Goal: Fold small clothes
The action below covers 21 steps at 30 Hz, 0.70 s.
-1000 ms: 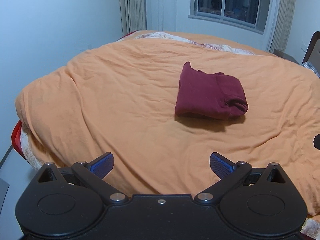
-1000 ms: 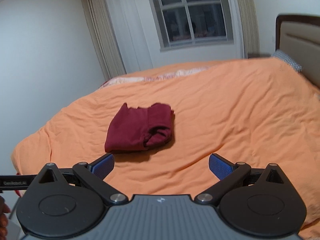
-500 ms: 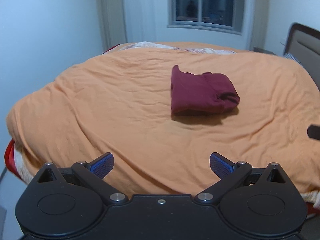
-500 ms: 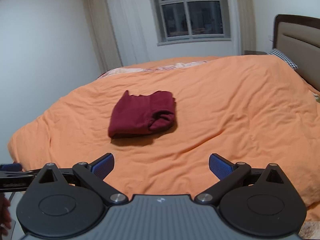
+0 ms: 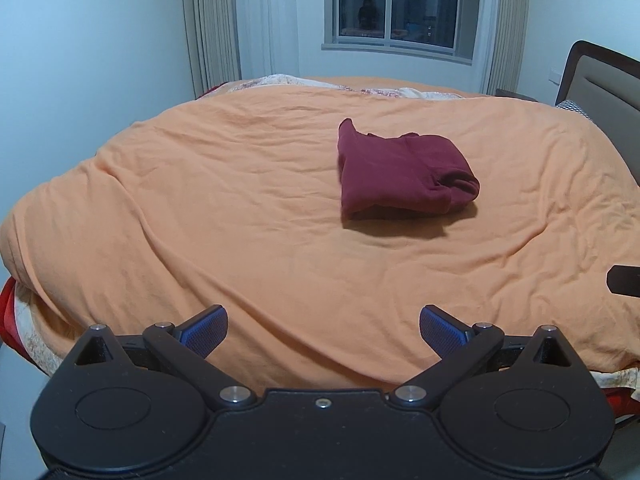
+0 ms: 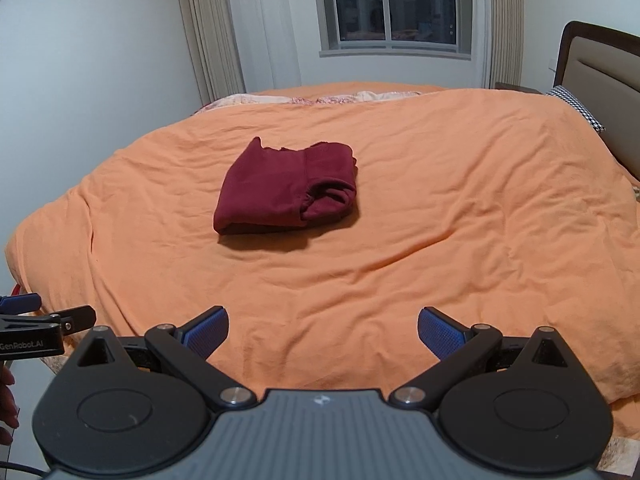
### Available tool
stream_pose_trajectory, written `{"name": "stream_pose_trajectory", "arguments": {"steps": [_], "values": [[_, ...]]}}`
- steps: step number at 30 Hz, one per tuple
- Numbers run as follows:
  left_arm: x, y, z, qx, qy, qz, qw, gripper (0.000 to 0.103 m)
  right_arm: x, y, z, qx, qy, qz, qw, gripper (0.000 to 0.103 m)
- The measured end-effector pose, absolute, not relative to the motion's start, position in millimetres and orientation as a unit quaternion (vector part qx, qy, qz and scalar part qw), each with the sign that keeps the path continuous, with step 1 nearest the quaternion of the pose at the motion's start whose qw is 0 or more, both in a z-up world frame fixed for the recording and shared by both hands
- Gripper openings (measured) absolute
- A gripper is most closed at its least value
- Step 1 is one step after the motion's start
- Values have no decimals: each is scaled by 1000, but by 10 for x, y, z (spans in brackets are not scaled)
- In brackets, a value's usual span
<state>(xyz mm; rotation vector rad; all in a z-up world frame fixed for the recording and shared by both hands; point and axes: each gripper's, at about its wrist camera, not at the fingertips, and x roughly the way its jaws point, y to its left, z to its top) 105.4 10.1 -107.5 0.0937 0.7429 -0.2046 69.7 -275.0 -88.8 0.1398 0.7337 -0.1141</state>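
We find the folded garment (image 5: 404, 176) lying on the bed (image 5: 240, 208), well ahead of both claws. The left claw (image 5: 323, 330) and right claw (image 6: 323, 330) hover over the near edge. Window (image 6: 394, 4) behind the bed; headboard (image 6: 600, 76) at right.

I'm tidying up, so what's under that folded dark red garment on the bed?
The folded dark red garment lies directly on the orange quilt. Anything tucked beneath or inside its folds is hidden.
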Motion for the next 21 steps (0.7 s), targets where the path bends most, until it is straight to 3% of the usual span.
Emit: {"name": "stream_pose_trajectory", "arguments": {"steps": [21], "values": [[1070,138,-1096,43,368,-89,925,102,784,-2788,-934,65,373,-42,924,103]]}}
